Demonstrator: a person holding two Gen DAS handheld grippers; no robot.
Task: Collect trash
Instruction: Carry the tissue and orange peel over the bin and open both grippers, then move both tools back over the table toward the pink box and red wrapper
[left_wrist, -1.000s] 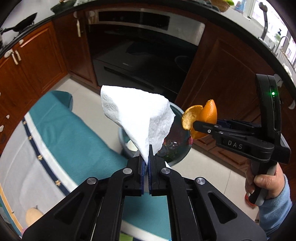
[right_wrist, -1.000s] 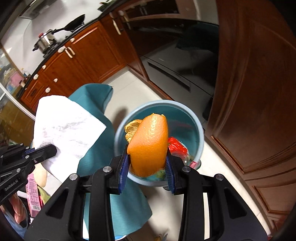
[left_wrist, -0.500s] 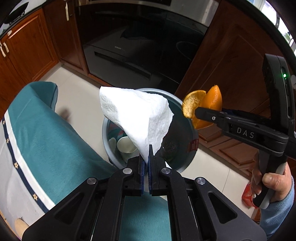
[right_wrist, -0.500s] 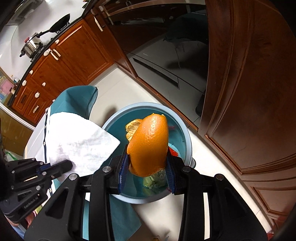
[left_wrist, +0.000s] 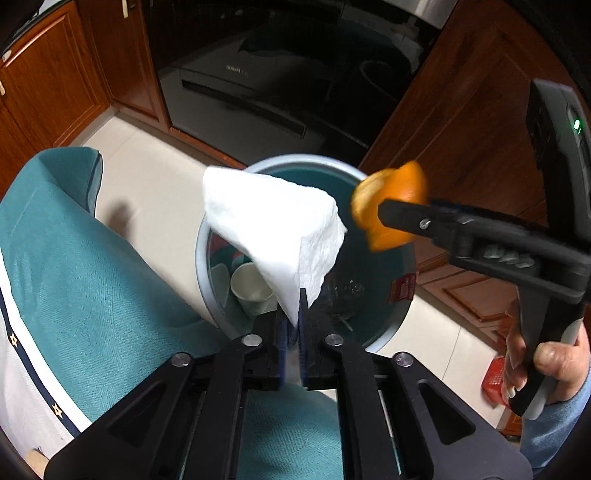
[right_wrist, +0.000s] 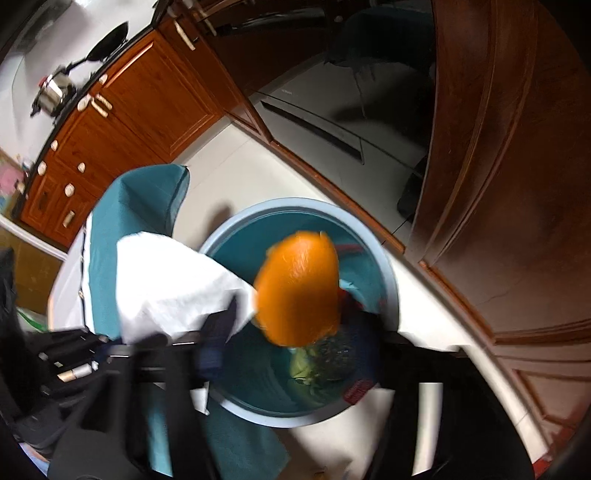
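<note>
Moved lower and nearer the bin (left_wrist: 388, 332) since a second ago, with its rim now filling the middle of both views where cupboards and oven had shown more. Both loads now over the opening. Left gripper (left_wrist: 291, 328) opening, jaws parted a crack, with the lower corner of the paper towel (left_wrist: 273, 229) standing between the pads and no longer plainly pinched. Right gripper (right_wrist: 291, 347) opening wide, blurred; orange peel (right_wrist: 299, 288) loose between the spread jaws, apparently dropping toward the bin, seen from the left view as a smear at the tip of the other tool (left_wrist: 391, 210).

Risks, as judged from here: towel sits over the near-left rim rather than the middle, next to the teal cloth (left_wrist: 92, 280), so could drape on the rim or slide onto the cloth instead of falling in. Light paper could also cling to a pad and ride along when the hand lifts away. Peel looks well centred, though could bounce off the cup (left_wrist: 251, 291) or other rubbish already inside. Could not tell whether the peel touches a pad at this instant.
</note>
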